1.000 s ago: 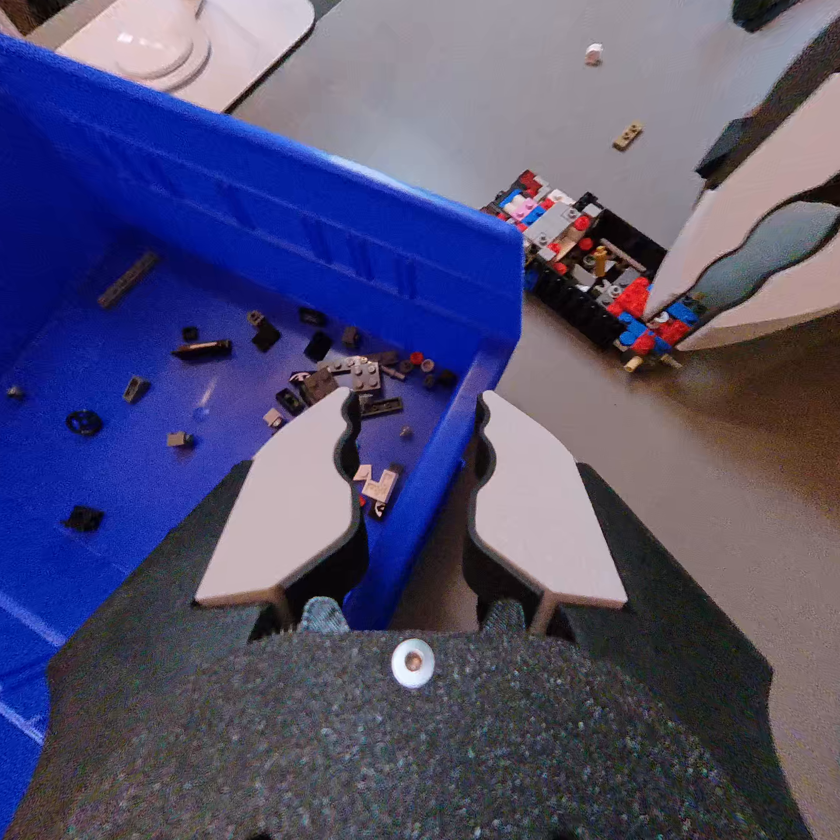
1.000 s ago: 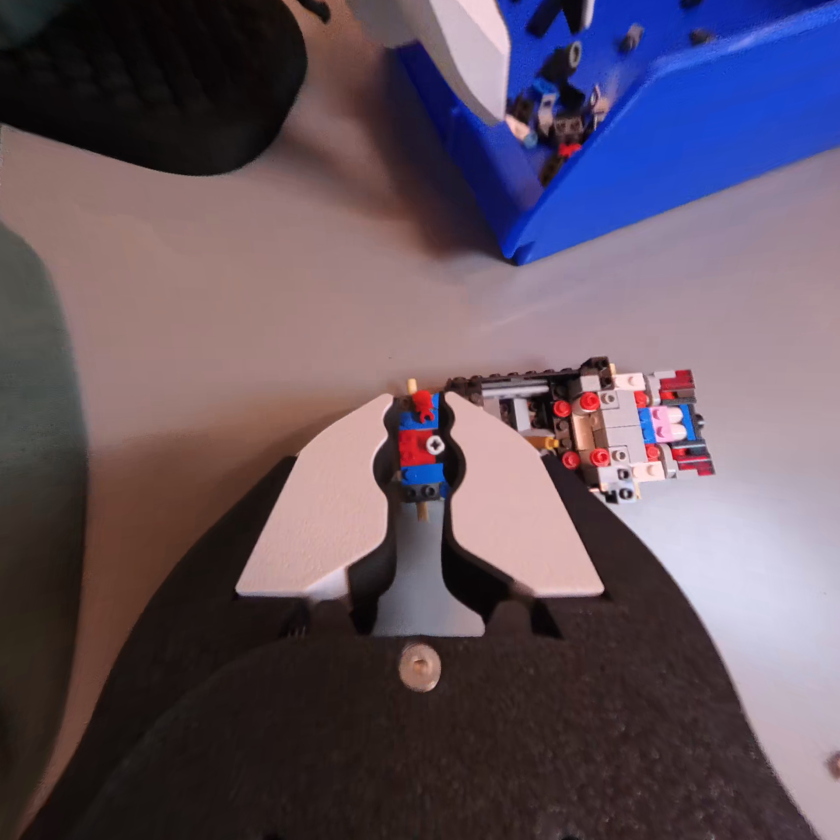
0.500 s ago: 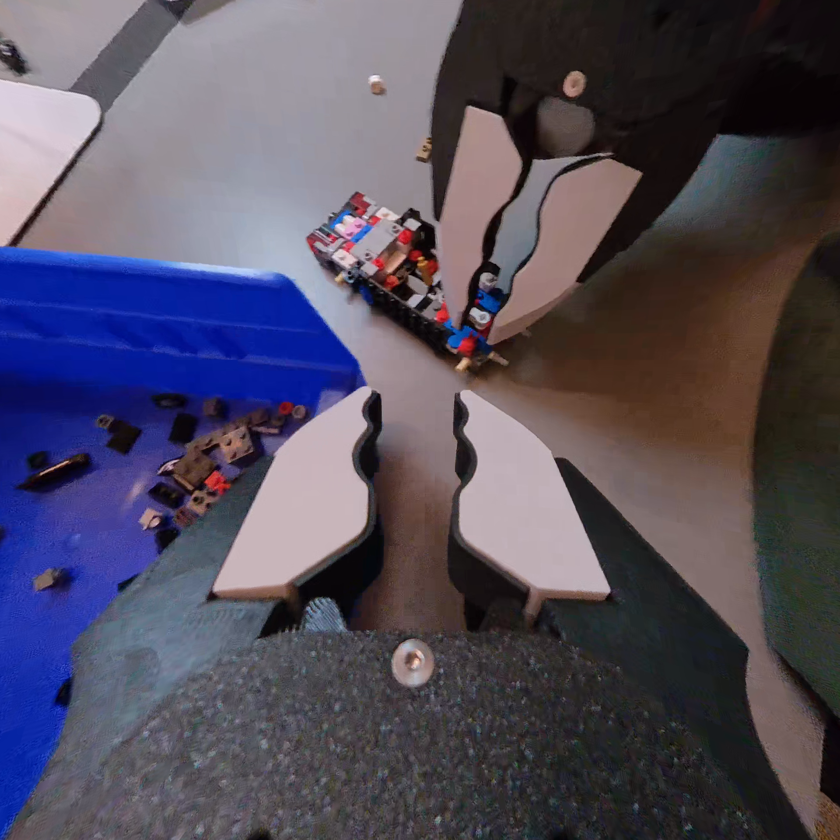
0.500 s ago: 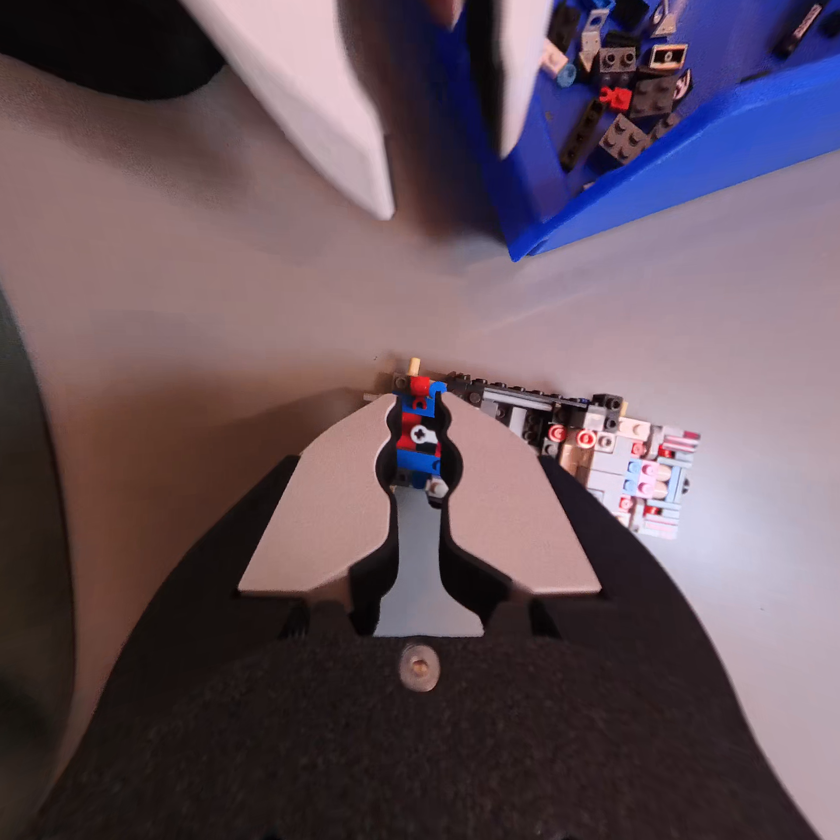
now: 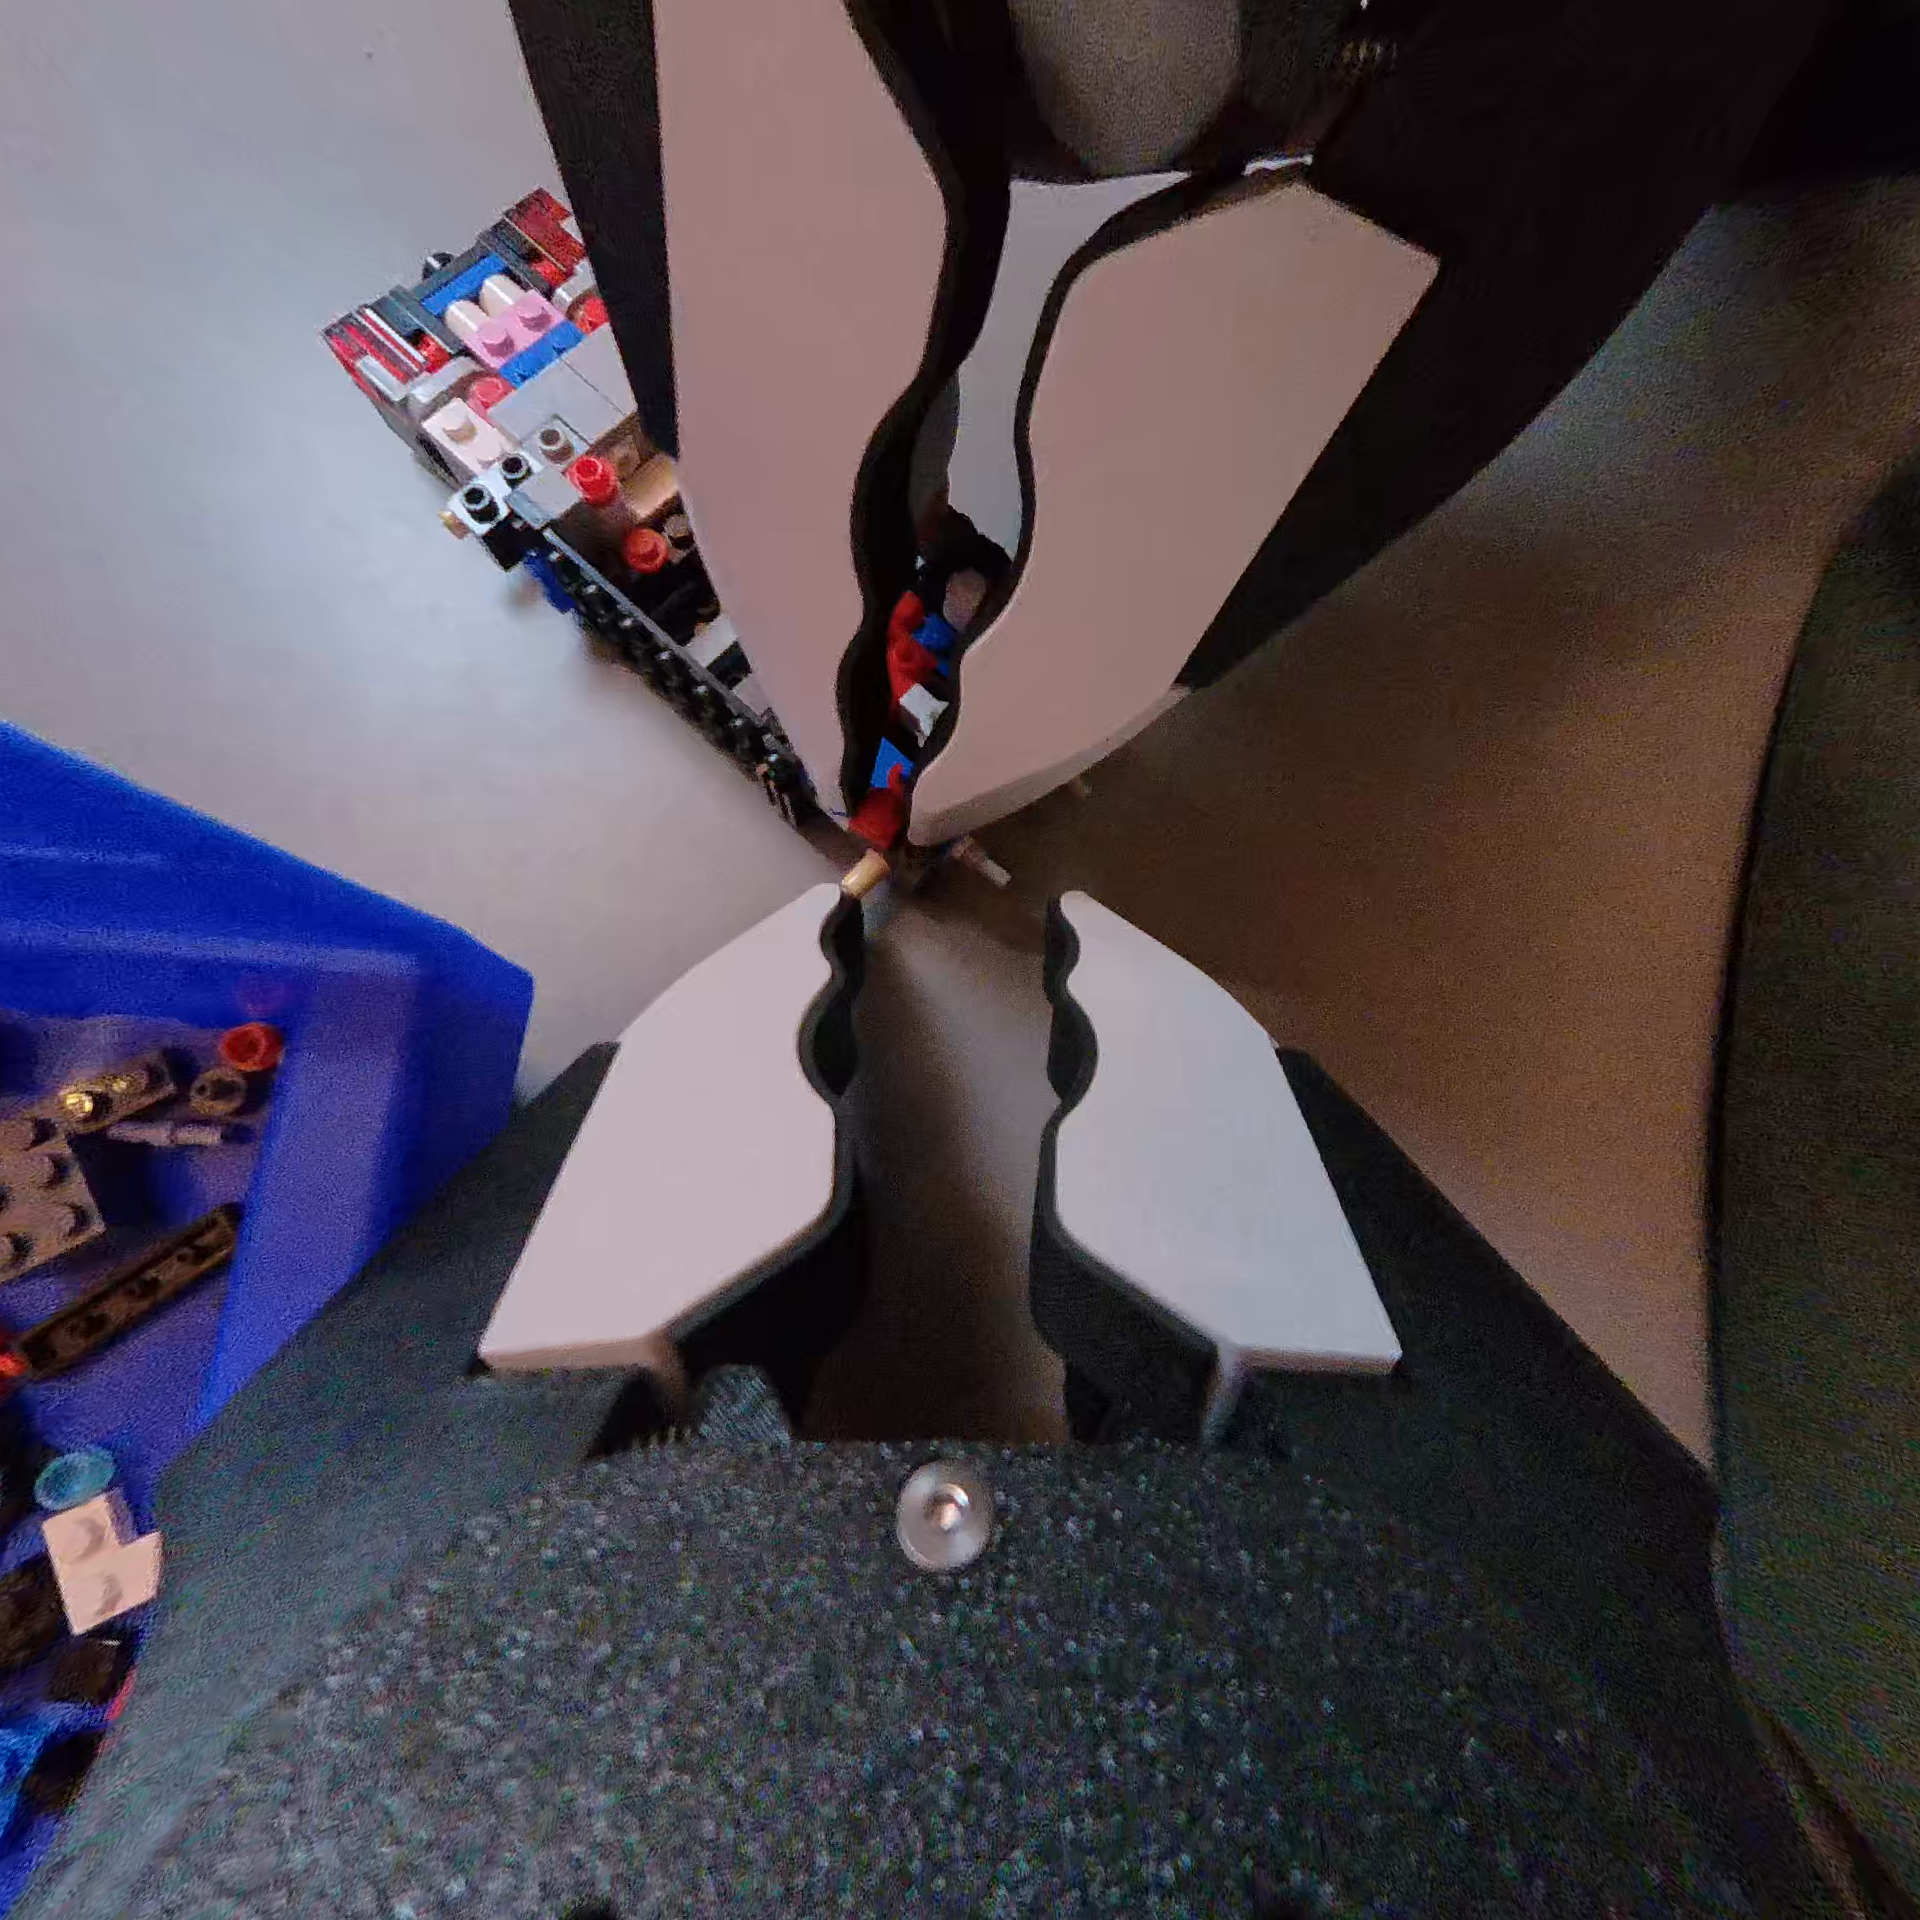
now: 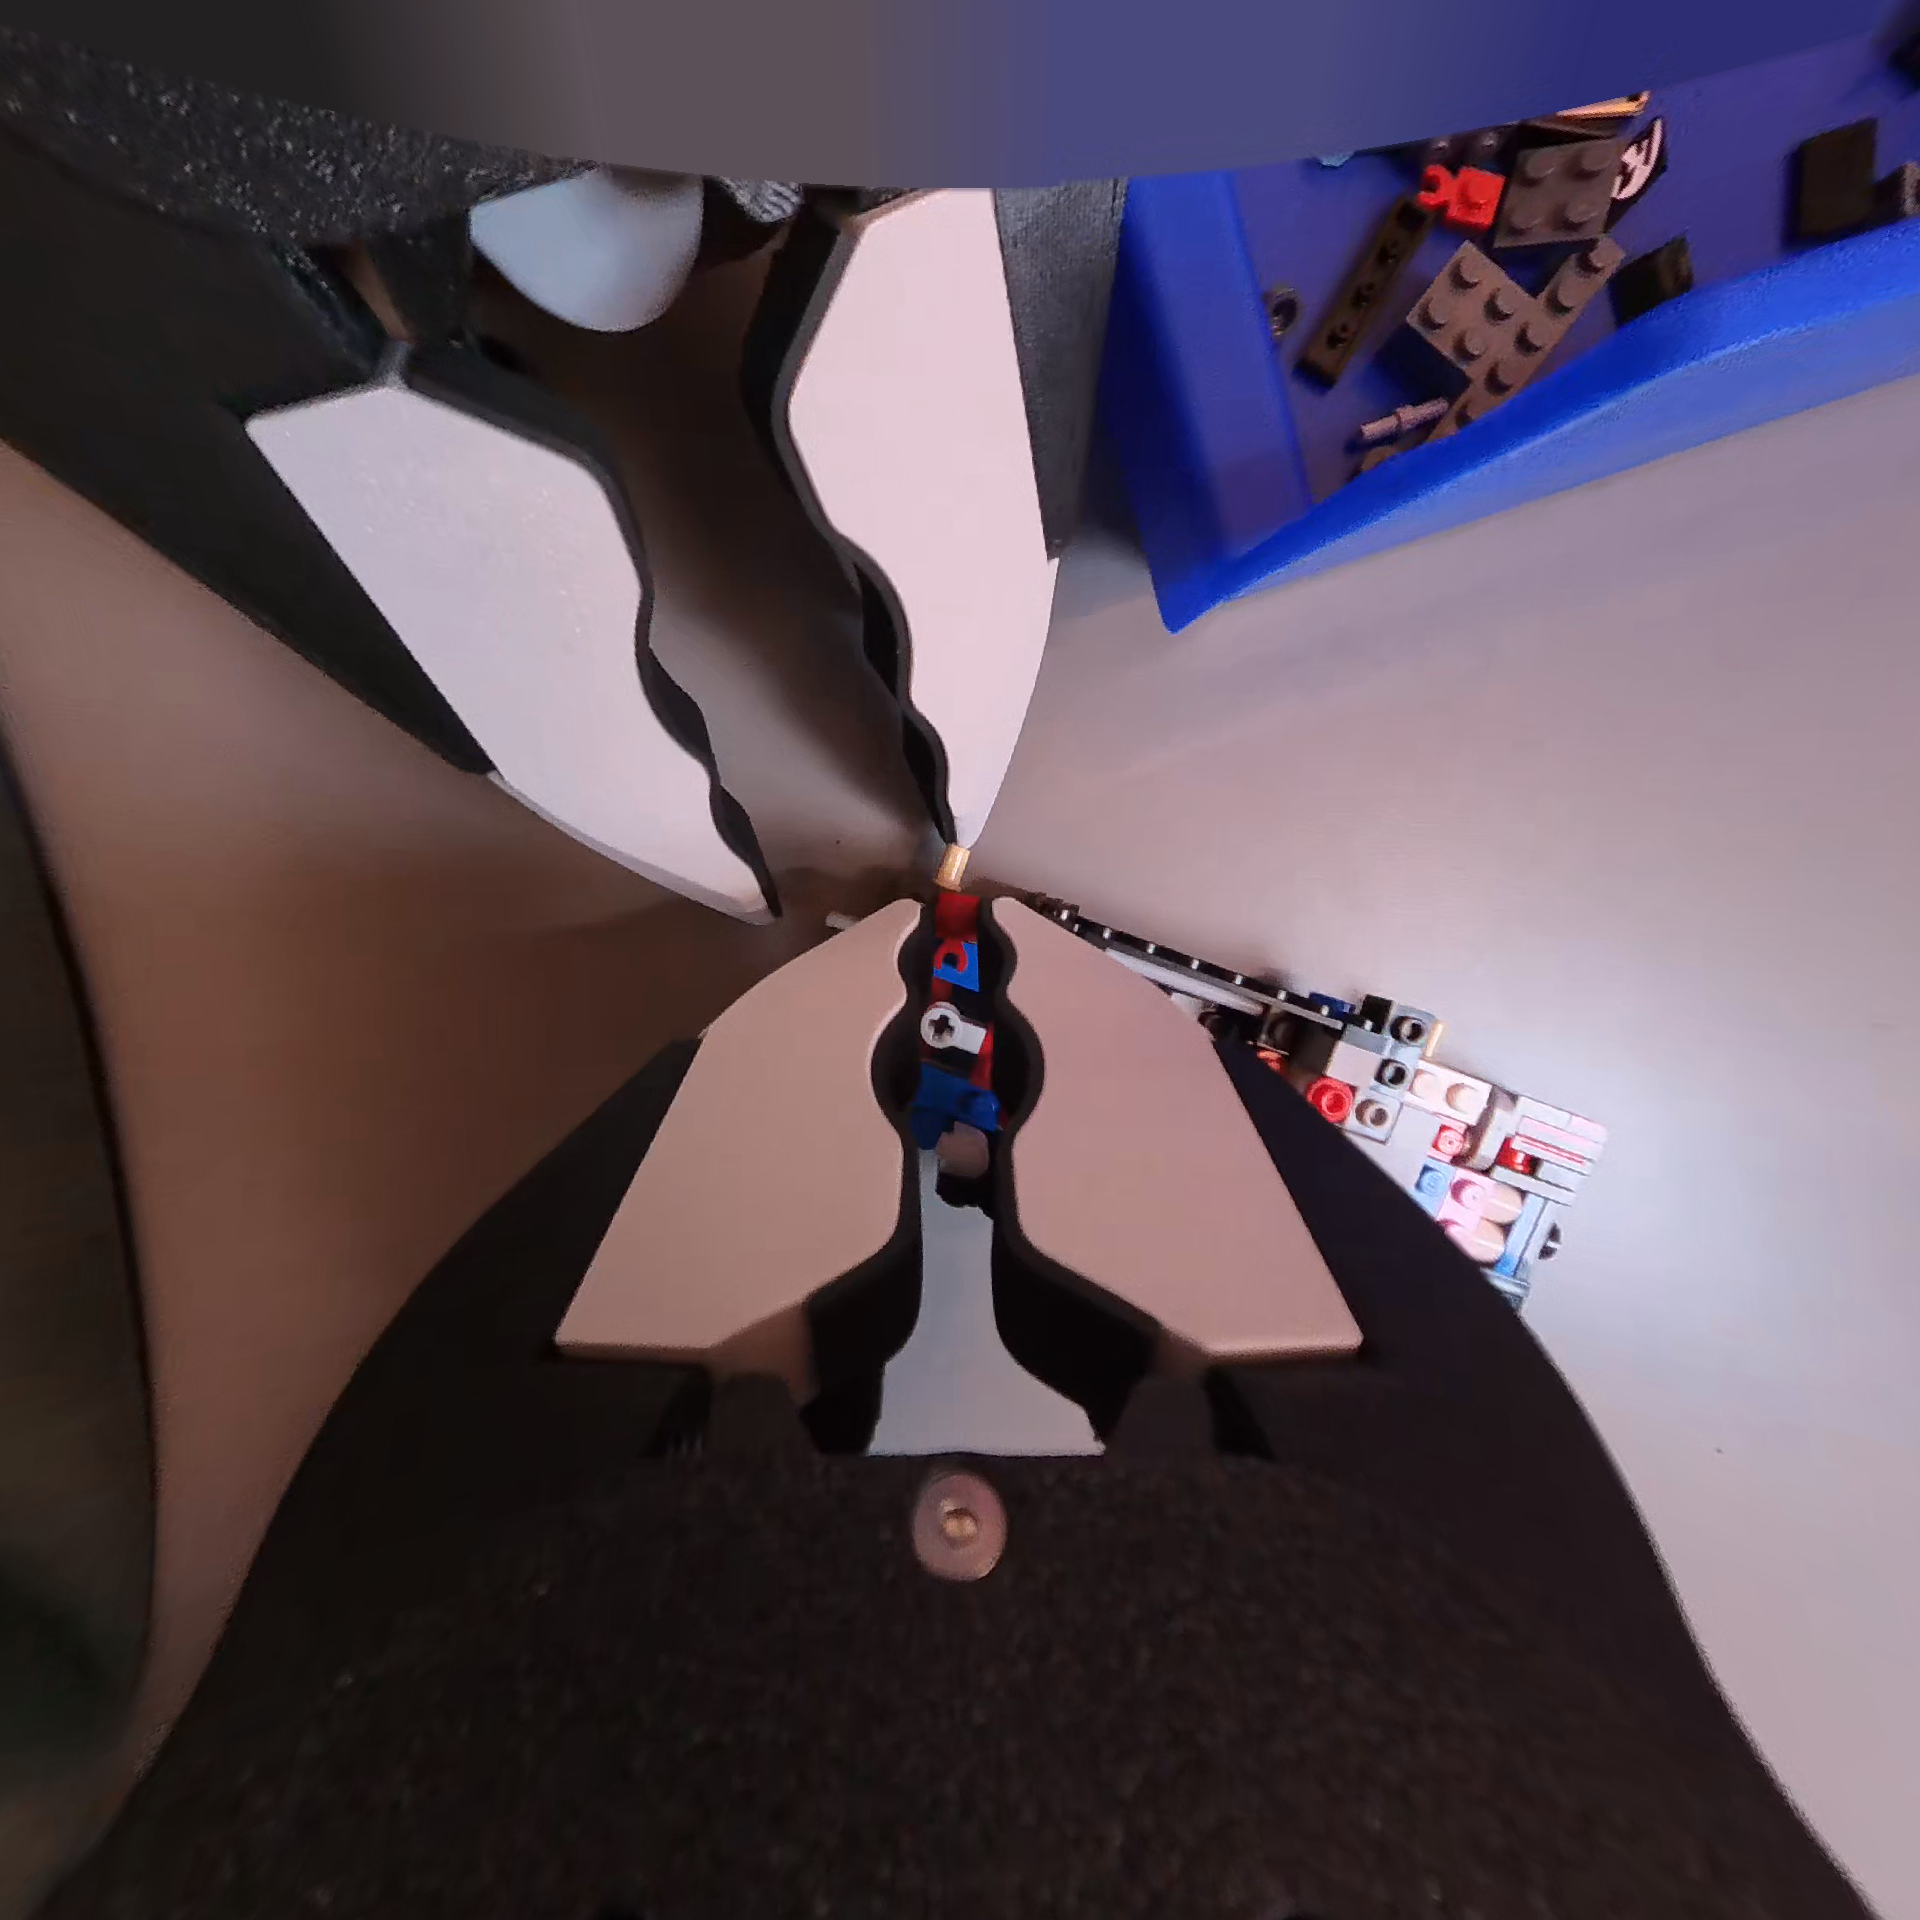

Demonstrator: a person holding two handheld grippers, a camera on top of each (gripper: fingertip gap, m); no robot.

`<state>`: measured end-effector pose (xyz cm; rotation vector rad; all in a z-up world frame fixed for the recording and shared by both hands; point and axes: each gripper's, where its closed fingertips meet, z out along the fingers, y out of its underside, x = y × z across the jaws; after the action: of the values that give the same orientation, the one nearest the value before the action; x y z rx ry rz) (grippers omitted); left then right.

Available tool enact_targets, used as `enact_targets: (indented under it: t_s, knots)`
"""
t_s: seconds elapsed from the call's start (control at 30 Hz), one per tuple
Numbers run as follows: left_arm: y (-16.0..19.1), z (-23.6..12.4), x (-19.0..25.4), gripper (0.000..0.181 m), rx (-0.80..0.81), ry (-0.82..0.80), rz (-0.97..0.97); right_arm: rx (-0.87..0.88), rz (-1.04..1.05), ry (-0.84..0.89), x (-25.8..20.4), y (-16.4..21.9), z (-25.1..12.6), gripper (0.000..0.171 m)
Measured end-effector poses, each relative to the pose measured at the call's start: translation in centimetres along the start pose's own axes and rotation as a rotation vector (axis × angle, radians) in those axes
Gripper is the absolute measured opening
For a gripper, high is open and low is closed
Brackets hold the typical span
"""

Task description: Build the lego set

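The lego model (image 5: 520, 416) lies on the grey table, a long black-edged build with grey, red, blue and pink bricks; it also shows in the right wrist view (image 6: 1403, 1091). My right gripper (image 6: 956, 914) is shut on the model's red-and-blue end (image 6: 951, 977). It enters the left wrist view (image 5: 894, 821) from above. A tan peg (image 6: 953, 862) sticks out of that end. My left gripper (image 5: 951, 914) is open and empty, tip to tip with the right one. One of its fingertips (image 5: 831, 914) sits at the tan peg (image 5: 865, 873).
A blue bin (image 5: 312, 1039) with several loose dark, grey and red pieces stands close to the left gripper; it is at the upper right in the right wrist view (image 6: 1455, 488). A person's dark green clothing (image 5: 1818, 1039) fills the right edge. Left and right tips are no more than a few centimetres apart.
My left gripper has swung from over the blue bin to the model's held end and stays open. The right gripper has kept its hold on the model.
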<state>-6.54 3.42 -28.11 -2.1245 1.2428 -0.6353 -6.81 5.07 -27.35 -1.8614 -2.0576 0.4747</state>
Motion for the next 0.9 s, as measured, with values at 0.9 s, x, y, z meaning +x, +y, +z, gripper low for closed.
enact_targets:
  t_s: [0.9]
  knots:
    - [-8.5,-4.2,4.0,0.022,0.554,0.529,-0.365,0.862,-0.082,0.046,-2.5,-1.4,-9.4,0.007]
